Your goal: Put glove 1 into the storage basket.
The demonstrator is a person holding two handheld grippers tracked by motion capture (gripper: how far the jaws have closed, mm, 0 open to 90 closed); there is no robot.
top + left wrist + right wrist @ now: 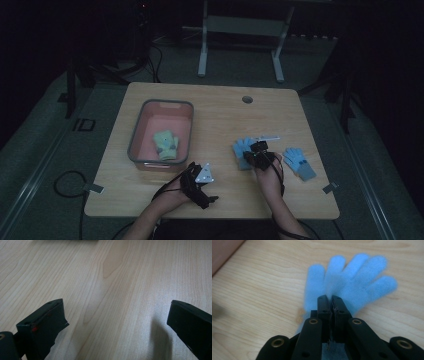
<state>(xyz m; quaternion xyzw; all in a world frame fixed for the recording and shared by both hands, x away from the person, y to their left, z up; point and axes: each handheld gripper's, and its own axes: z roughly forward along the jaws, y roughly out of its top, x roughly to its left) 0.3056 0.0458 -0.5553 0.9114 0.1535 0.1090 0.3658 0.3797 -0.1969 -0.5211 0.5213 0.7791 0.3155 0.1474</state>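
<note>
- On the right half of the wooden table (215, 107), in the high view, we find the right gripper (258, 148) held over a blue glove (242, 150) that lies flat with its fingers spread and pointing away from the person.
- From the right gripper view, we note the right gripper (331, 298) with its jaws pressed together, their tips over the palm of the blue glove (352, 277). A sliver of blue cloth shows below, between the jaw arms, yet we cannot tell whether the glove is pinched or merely lies beneath.
- A second blue glove (299, 162) lies just to the right of the person's right hand, apart from the first.
- Near the front edge, the left gripper (199, 176) rests beside a pink bin (137, 131). In its own view the left gripper (116, 315) stands with jaws wide apart over bare tabletop, nothing between them.
- Inside the bin we record a pale green glove (166, 144) lying on the floor of the container, towards its near end.
- The surroundings are dim; a white table frame (240, 30) stands on the floor beyond.
</note>
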